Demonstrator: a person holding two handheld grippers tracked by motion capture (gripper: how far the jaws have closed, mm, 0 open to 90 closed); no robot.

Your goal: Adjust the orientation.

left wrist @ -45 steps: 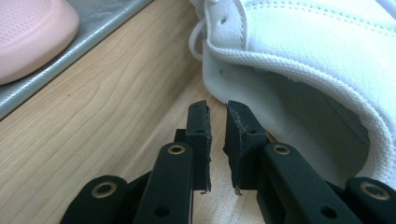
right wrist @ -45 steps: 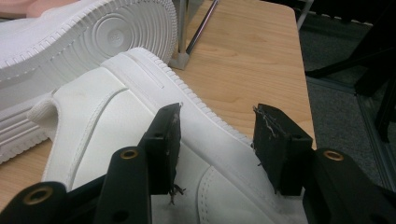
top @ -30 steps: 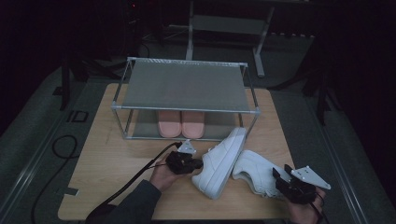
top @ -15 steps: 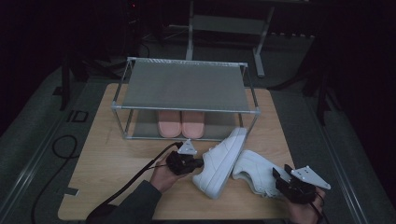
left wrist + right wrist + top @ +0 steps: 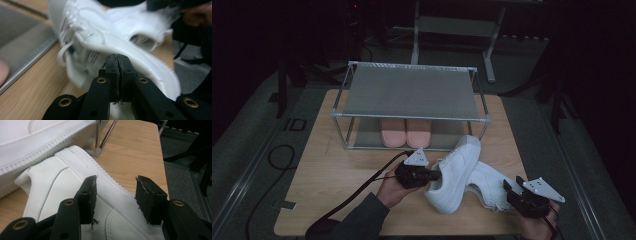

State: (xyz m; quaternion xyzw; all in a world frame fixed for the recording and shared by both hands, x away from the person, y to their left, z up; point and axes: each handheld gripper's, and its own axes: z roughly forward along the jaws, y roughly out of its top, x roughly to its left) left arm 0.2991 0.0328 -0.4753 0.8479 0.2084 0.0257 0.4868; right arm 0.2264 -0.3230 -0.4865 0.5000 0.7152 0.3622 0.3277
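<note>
two white sneakers lie on the wooden table [image 5: 337, 165] in front of you, just ahead of the metal shoe rack [image 5: 412, 92]. your left gripper [image 5: 432, 176] has its jaws pressed together on the collar edge of the nearer white sneaker [image 5: 454, 172]; in the left gripper view the two black pads meet with the padded rim of that sneaker's opening pinched between them, the laces and tongue blurred beyond. from the high view this sneaker is tilted, its heel end at your gripper and its toe pointing up toward the rack's front right leg, resting partly over the other one. the second white sneaker [image 5: 489, 187] lies flat on the table to the right, partly under the first. your right gripper [image 5: 512, 192] has its jaws spread wide, and in the right gripper view they straddle the side of this second sneaker near its heel, the pads not pressing on it as far as you can see. a pair of pink slippers [image 5: 405, 132] sits side by side on the rack's lower shelf, well apart from both grippers. the rack's top shelf is a grey mesh panel. your left sleeve comes in from the bottom edge with the gripper's black cable [image 5: 362, 187] trailing across the table.
</note>
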